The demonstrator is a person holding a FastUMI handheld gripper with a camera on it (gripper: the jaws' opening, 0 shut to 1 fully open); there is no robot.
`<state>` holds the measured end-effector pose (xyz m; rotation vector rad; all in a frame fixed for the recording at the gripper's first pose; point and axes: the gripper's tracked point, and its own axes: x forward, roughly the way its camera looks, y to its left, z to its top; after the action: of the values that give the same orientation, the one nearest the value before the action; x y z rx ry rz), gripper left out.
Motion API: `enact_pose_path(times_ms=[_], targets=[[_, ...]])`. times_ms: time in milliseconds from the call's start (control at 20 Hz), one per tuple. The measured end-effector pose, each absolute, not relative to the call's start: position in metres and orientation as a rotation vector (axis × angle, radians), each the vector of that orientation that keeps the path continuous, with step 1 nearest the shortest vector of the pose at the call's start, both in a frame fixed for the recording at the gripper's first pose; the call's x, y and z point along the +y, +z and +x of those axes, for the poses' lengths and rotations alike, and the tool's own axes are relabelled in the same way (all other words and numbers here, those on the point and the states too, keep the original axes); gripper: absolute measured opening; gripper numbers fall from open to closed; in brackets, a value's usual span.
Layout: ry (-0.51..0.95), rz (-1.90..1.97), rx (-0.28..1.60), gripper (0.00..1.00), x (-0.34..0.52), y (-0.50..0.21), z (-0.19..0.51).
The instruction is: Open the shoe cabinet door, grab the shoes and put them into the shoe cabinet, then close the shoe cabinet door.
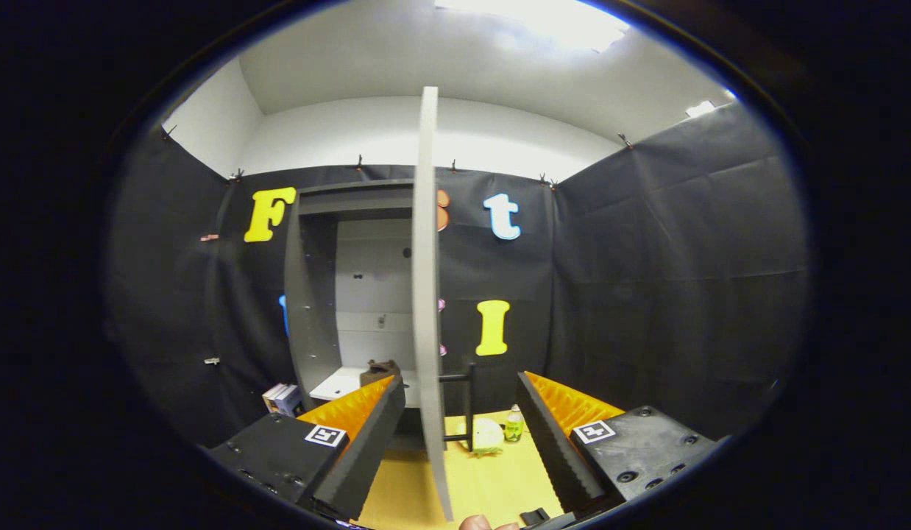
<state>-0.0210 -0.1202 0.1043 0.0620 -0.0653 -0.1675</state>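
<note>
Cabinet door (427,294) stands edge-on at frame centre, swung open, dark bar handle (466,403) on its right face. Gripper (461,421) fingers spread wide, door edge between them, no contact seen. Open shoe cabinet (316,294) centre-left; brown shoe (380,370) sits on its bottom shelf, just beyond left finger. Small bottle (514,425) on yellow tabletop (492,486), lower centre.

On my yellow desk (492,486) stood a small green bottle (514,425) just beside a pale round thing (487,436); some books (282,398) lay near the wall.
</note>
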Motion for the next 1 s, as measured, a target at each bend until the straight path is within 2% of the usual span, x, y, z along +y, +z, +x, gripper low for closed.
enact_pose_path(times_ms=[450, 1000], targets=[[-0.244, 0.061, 0.005, 0.96, -0.181, 0.072, 0.027], [-0.28, 0.074, 0.016, 0.97, -0.168, 0.068, 0.029]])
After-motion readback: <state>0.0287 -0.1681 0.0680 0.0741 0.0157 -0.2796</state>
